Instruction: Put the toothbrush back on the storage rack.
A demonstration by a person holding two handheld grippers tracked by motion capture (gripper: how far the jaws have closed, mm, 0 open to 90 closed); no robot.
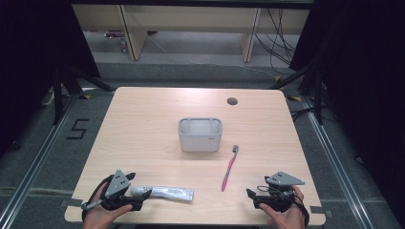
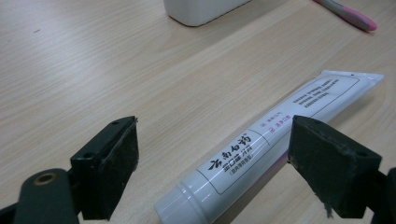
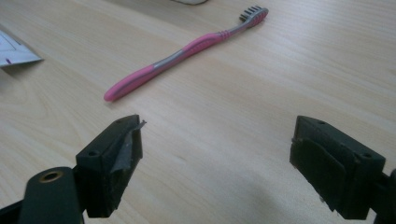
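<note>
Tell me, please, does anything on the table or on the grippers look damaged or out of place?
One small thing: on the right gripper, the grey lining of one pad is peeling, its corner sticking out at the top. The toothpaste tube, pink toothbrush and grey holder lie intact on the table; nothing is spilled.

Wood table (image 1: 143, 124) w/ grey holder (image 1: 200, 134), pink toothbrush (image 1: 229, 168), toothpaste tube (image 1: 165, 192).
</note>
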